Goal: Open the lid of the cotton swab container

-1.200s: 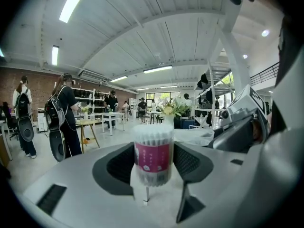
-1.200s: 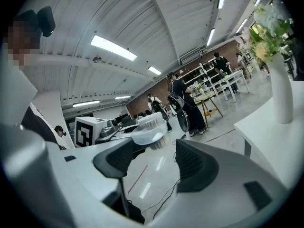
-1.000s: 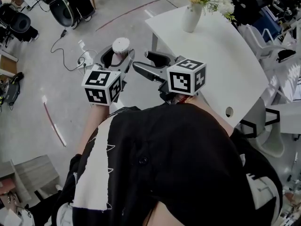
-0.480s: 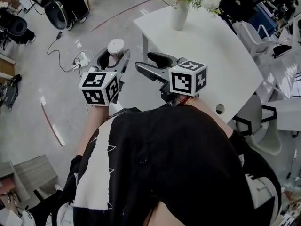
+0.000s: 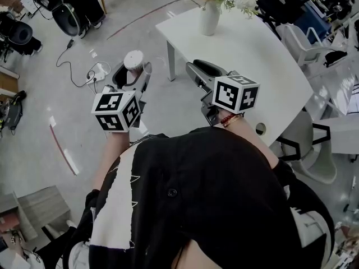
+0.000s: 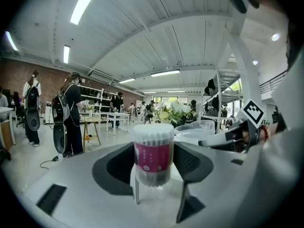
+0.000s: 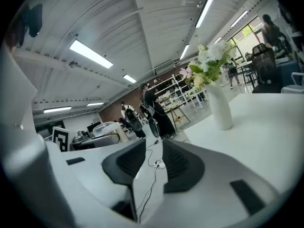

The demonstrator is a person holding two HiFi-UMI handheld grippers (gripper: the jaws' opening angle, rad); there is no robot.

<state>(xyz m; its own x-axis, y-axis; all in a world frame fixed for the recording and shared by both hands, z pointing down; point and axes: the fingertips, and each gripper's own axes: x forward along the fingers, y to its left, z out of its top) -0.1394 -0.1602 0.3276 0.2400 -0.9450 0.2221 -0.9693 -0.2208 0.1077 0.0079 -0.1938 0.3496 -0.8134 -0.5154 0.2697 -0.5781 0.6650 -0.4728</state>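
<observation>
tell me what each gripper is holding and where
Left gripper clamps the cotton swab container by its lower sides; right gripper, jaws closing, holds nothing.

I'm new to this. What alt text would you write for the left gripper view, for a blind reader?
A cotton swab container with a pink label stands upright, clamped between the dark-padded jaws of the left gripper. Behind it are flowers and people standing in a bright workshop.

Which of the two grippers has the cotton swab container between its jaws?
The left gripper: its pads clamp the cotton swab container on both sides. On the right gripper the jaws are closing with nothing between them.
</observation>
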